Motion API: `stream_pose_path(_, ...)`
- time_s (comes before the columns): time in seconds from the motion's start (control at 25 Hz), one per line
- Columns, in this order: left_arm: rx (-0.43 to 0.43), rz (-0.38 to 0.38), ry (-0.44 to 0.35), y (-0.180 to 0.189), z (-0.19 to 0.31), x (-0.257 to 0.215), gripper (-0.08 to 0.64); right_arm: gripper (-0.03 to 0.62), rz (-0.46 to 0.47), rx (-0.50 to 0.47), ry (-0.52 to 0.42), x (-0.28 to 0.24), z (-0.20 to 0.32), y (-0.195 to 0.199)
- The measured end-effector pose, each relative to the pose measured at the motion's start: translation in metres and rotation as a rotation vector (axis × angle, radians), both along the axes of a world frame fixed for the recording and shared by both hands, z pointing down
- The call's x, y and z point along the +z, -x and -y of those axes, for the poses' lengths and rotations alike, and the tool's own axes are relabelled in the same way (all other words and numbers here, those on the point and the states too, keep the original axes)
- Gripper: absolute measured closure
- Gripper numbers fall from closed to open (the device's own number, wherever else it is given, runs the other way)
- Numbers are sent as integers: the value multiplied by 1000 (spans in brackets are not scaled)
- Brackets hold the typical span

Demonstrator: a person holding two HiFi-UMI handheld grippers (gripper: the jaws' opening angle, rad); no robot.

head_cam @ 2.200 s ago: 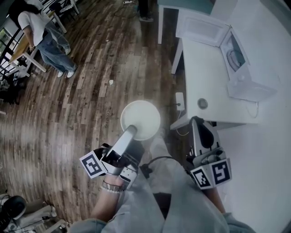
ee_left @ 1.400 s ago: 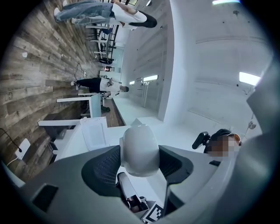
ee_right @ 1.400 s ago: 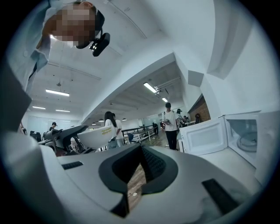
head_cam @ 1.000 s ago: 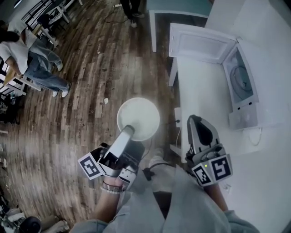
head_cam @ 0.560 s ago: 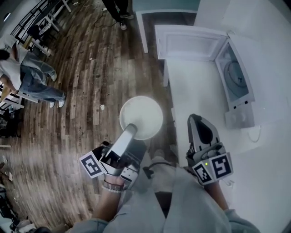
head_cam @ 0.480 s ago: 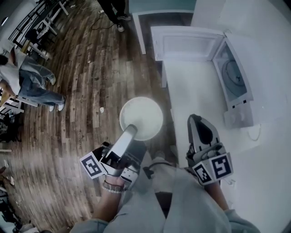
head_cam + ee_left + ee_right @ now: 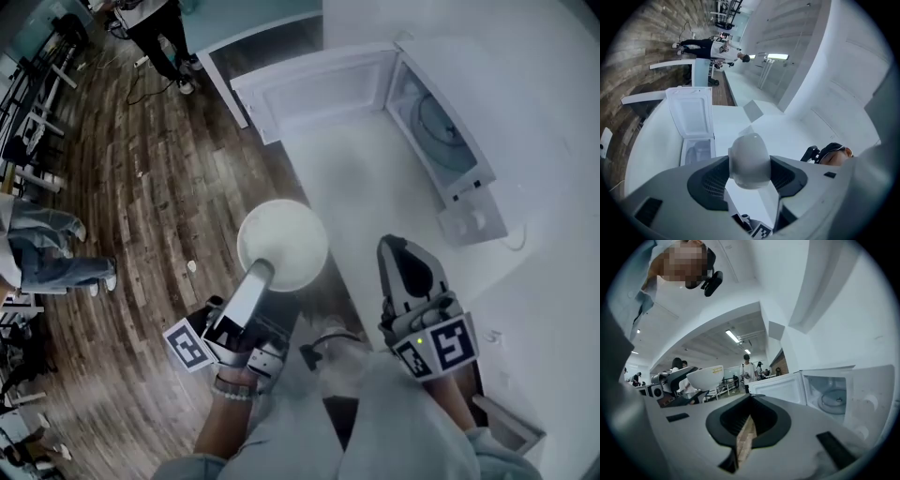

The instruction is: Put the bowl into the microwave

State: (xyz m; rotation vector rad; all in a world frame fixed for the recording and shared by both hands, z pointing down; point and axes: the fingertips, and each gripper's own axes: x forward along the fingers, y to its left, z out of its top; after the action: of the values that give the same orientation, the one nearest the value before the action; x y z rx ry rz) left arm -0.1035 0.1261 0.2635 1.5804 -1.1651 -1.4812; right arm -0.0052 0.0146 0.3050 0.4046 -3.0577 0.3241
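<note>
A white bowl (image 7: 281,246) hangs over the wooden floor, just off the white table's (image 7: 375,187) near edge. My left gripper (image 7: 263,269) is shut on its near rim, and in the left gripper view the bowl's rim (image 7: 749,159) is pinched between the dark pads. The white microwave (image 7: 441,127) stands on the table with its door (image 7: 314,89) swung wide open and its glass turntable (image 7: 834,401) showing. My right gripper (image 7: 397,251) hovers over the table to the right of the bowl, shut, with nothing in it. The right gripper view also shows the bowl (image 7: 705,376) at left.
A cable (image 7: 516,239) runs from the microwave across the table. People stand on the wooden floor at far left (image 7: 52,253) and at the top (image 7: 155,28). A teal-topped table (image 7: 253,28) stands behind the microwave door.
The view has swung toward the table: the open microwave now lies ahead, nearer the middle. The bowl, still held by the left gripper, has come up to the table's edge. The right gripper stays shut.
</note>
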Motion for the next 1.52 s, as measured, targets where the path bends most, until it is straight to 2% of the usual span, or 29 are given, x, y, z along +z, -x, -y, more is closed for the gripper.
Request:
stream_pose_path(0.48, 291, -8, 37, 63, 55, 3, 302, 591, -44, 290, 4, -1, 25, 34)
stream_pose_path(0.72, 385, -4, 47, 94, 66, 6, 302, 591, -49, 382, -7, -5, 25, 60)
stream_pose_path(0.92, 495, 10, 44, 110, 75, 8, 302, 590, -60, 492, -24, -10, 20, 70)
stream_pose_path(1.08, 545, -7, 28, 118, 76, 10, 302, 591, -73, 533, -39, -12, 12, 79)
stream_pose_path(1.28, 606, 14, 22, 122, 78, 10, 302, 589, -78, 587, -58, -15, 5, 85)
stream_pose_path(1.52, 649, 9, 29, 121, 80, 16, 302, 589, -76, 624, -65, -15, 3, 85)
